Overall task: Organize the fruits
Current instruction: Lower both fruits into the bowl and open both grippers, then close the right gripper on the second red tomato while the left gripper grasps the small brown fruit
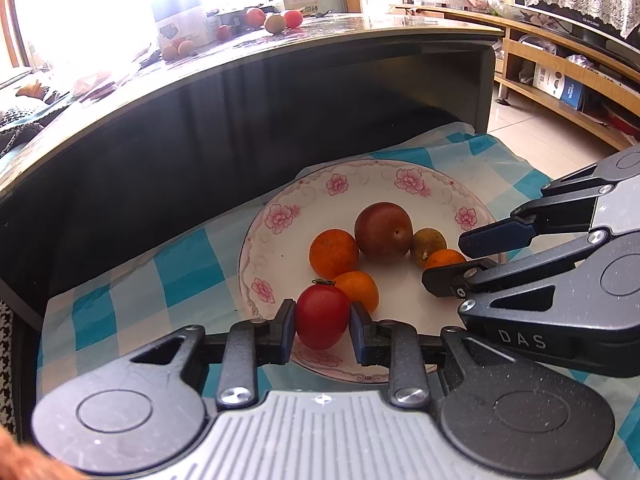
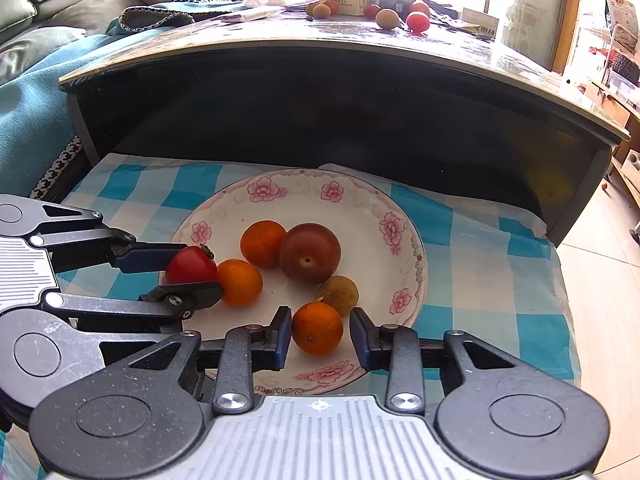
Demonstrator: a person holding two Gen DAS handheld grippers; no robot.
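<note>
Glossy red tomato (image 1: 322, 316), green calyx, pinched between left gripper (image 1: 322, 330) jaws.

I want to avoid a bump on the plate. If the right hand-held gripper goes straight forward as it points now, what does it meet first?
Probably the small orange lying between the open fingers of the right hand-held gripper; just behind it sits the brownish-green fruit. Depth is uncertain.

- The left gripper (image 1: 322, 322) reaches in low from the near side, both blue pads pressed against a red tomato (image 1: 322, 316).
- The right gripper (image 2: 318, 334) comes in beside it at an angle, its fingers parted, with clear gaps on both sides of a small orange (image 2: 317, 328).
- The two grippers sit close together, tips nearly crossing.
</note>
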